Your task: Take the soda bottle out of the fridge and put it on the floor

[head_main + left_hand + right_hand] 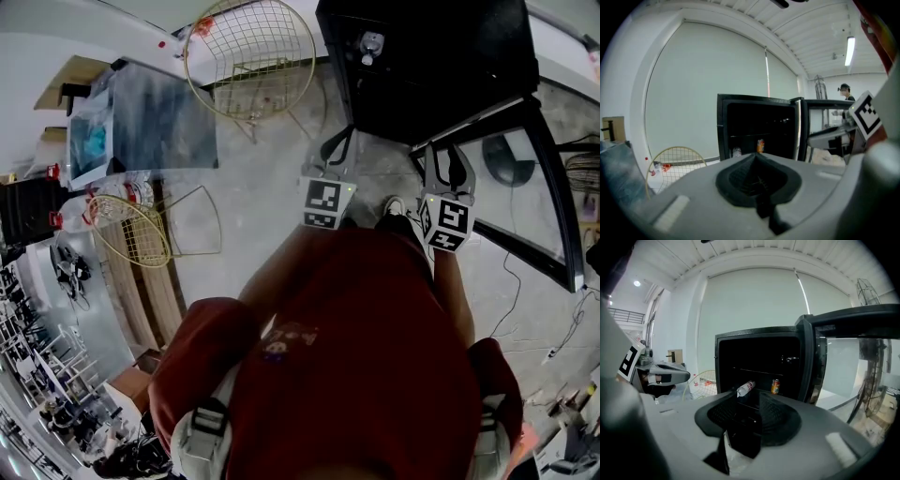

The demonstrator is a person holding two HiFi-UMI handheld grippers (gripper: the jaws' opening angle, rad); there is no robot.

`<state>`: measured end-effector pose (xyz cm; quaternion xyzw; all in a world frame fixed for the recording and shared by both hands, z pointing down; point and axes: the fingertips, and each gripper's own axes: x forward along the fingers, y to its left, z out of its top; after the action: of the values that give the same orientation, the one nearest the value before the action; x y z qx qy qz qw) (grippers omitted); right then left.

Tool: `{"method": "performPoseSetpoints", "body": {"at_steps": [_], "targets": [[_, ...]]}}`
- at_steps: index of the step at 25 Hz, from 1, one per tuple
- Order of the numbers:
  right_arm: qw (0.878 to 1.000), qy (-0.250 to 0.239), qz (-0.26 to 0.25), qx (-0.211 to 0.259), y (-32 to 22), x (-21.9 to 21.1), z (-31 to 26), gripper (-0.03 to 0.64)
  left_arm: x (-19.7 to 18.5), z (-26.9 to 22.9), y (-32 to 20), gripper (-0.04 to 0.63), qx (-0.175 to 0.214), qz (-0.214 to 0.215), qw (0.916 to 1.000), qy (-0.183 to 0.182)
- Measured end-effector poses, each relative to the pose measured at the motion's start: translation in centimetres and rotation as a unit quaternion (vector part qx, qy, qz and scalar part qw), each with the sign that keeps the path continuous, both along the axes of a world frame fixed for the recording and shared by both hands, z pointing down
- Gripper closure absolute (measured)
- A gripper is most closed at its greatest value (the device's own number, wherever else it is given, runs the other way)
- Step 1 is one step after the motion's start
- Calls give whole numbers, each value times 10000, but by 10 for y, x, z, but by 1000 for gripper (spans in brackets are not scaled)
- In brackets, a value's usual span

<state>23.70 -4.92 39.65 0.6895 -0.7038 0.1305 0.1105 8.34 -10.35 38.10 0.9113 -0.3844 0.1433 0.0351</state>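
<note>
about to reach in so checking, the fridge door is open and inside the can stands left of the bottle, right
No: the can stands right of the bottle, not left of it; the right gripper view shows this. The fridge door is open and both are inside, as you said.

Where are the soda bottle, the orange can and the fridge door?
soda bottle [746,388]: right gripper view, on its mid-body.
orange can [775,386]: right gripper view, on its side wall.
fridge door [813,362]: right gripper view, on its upright dark frame.
</note>
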Motion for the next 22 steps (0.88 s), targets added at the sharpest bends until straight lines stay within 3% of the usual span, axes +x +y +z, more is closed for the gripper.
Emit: {"method": "performPoseSetpoints", "body": {"at_steps": [11,22], "targets": [[9999,-33,-113,-47,2,-7,2,611,0,2,2,597,-17,6,10000,-44],[9998,-51,-200,-17,2,-8,-1,615,5,-3,2,597,29,42,10000,-31]]}}
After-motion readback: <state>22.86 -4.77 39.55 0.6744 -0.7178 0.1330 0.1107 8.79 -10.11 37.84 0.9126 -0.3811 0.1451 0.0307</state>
